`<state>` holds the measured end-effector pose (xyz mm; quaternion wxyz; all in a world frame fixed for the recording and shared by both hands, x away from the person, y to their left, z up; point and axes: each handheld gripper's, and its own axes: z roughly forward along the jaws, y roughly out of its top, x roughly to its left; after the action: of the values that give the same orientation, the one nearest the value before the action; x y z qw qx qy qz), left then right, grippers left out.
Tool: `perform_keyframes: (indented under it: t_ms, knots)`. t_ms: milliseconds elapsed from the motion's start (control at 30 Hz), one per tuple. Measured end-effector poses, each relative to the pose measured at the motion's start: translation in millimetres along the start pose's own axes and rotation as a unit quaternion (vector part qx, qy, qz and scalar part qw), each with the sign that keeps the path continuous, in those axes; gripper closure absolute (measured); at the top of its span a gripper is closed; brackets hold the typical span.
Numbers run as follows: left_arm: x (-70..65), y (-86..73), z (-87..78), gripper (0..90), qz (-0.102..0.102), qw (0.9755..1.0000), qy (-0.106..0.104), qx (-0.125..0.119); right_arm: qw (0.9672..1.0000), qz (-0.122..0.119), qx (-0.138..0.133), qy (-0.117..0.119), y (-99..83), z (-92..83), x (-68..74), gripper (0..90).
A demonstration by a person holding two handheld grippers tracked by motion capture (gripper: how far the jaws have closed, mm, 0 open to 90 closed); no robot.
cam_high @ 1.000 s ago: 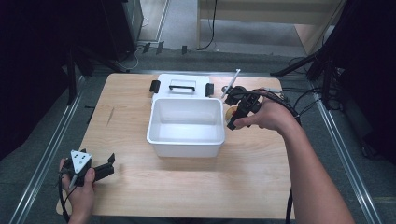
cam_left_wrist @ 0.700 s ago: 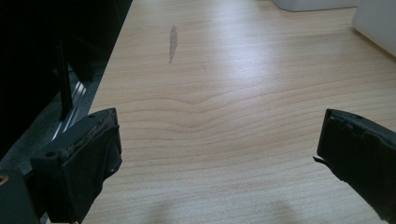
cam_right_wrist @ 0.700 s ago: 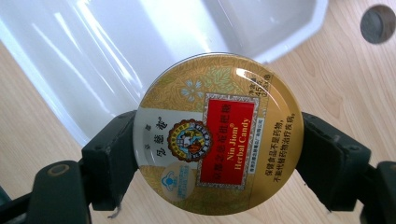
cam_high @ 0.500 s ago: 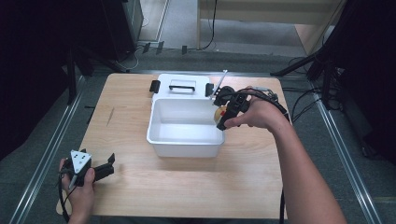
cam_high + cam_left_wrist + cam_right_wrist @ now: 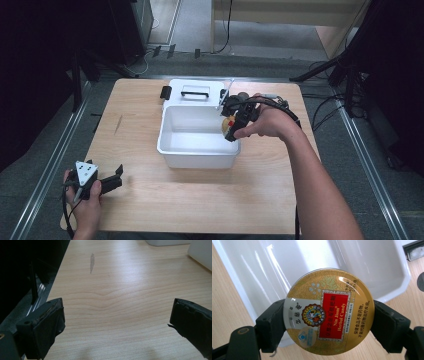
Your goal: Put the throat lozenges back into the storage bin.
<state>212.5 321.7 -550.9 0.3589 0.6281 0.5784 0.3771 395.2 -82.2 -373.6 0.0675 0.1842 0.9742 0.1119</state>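
Since a second ago, only the right gripper has shifted, leftward over the white bin [image 5: 197, 159]. Left gripper [image 5: 116, 178] rests on the worktop [image 5: 260, 200] left of the bin, jaws wide apart, empty. Right gripper [image 5: 228, 127] clamps a Nin Jiom herbal candy tin [image 5: 329, 310] above the bin's right rim.

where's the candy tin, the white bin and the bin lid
candy tin [image 5: 329, 312], right gripper view, red label on its face
white bin [image 5: 197, 159], high view, near outer wall
bin lid [image 5: 195, 91], high view, its black handle
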Motion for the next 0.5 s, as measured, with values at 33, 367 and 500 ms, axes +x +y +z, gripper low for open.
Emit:
perform_keyframes:
  t_ms: [33, 367, 500]
  knots:
    - [0.0, 0.0, 0.0, 0.1, 0.0, 1.0, 0.0, 0.0, 1.0, -0.001, 0.0, 0.001, 0.5, 1.0, 0.8, 20.6]
    - [0.0, -0.1, 0.0, 0.1, 0.0, 1.0, 0.0, -0.001, 0.9989, -0.046, 0.001, 0.003, 6.3, 10.6, 8.4, 20.6]
    - [-0.1, -0.1, 0.0, 0.1, 0.0, 1.0, -0.001, -0.001, 0.9983, -0.058, -0.007, 0.007, 7.0, 12.1, 9.3, 20.6]
